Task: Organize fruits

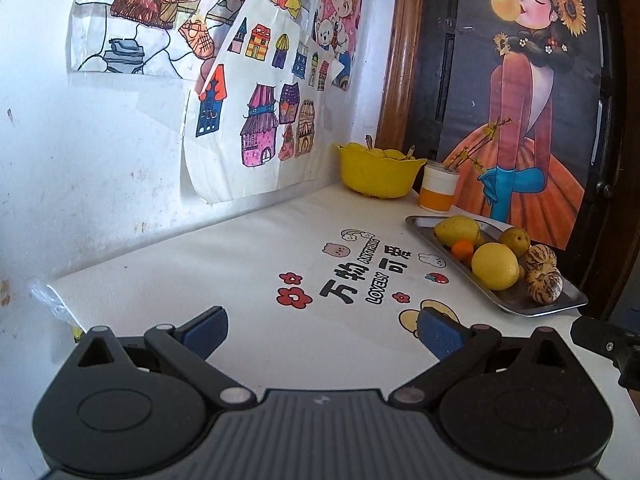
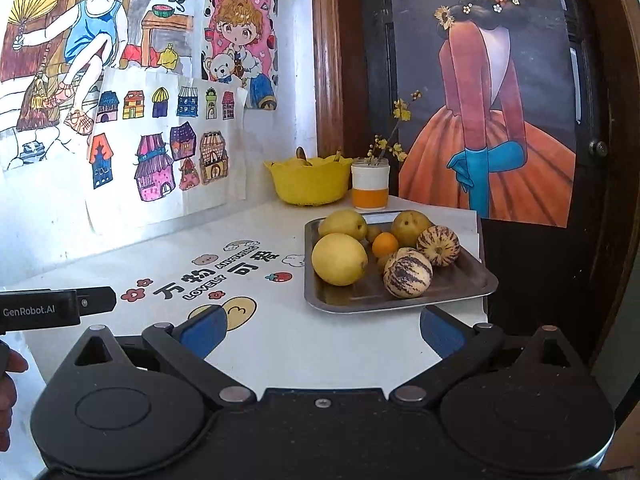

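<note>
Both grippers, left (image 1: pixel 322 330) and right (image 2: pixel 322 330), are spread wide with nothing between the blue pads, just hovering over the white table (image 2: pixel 256 344). All the fruit sits on the metal tray (image 2: pixel 460 286) near the table's right edge: big lemon (image 2: pixel 339 259), small orange (image 2: pixel 385 244), two striped melons (image 2: pixel 407 273). Yellow bowl (image 2: pixel 308 182) is back in the corner.

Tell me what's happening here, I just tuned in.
Nothing is held yet. A person holds both grippers open above the white table: the left gripper over its middle, the right gripper just short of the metal tray. The tray carries yellow, orange and striped fruits. A yellow bowl stands at the back corner.
</note>
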Demonstrator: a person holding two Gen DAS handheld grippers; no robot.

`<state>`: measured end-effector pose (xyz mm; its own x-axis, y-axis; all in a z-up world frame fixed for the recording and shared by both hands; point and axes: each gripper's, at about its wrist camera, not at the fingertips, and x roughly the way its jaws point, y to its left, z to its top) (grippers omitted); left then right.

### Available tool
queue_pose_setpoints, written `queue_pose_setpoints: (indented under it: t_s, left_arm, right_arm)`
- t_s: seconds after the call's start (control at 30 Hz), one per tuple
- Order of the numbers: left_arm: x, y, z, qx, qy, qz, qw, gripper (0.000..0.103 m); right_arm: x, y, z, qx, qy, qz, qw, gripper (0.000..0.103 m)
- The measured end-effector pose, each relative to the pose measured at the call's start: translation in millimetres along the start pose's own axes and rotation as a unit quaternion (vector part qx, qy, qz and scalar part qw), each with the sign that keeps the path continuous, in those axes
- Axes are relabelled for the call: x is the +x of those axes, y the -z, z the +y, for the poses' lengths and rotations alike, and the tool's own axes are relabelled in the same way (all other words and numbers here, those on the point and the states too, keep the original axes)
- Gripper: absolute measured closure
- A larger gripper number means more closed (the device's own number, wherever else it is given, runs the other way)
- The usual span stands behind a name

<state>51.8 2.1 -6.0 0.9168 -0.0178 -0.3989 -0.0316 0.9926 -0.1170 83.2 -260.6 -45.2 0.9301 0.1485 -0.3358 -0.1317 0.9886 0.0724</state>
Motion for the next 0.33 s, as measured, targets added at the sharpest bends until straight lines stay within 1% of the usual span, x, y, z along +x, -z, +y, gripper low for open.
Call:
queue_pose_setpoints:
  t_s: [0.13, 0.27, 0.33]
  left_arm:
    - [1.2, -0.3, -1.7, 0.001, -0.004, 0.010, 0.9999, 0.000]
    - [-3.7, 1.2, -1.9, 0.004, 0.011, -0.008, 0.9999, 0.000]
    - [-4.0, 1.3, -3.7, 0.010, 0.011, -0.008, 0.9999, 0.000]
  right_arm:
    - [0.0, 0.8, 0.7, 0.001, -0.001, 0.003, 1.000, 0.001]
    - [0.1, 1.0, -0.4, 0.002, -0.002, 0.005, 1.000, 0.001]
    - [0.2, 1.0, -0.1, 0.002, -0.002, 0.005, 1.000, 0.001]
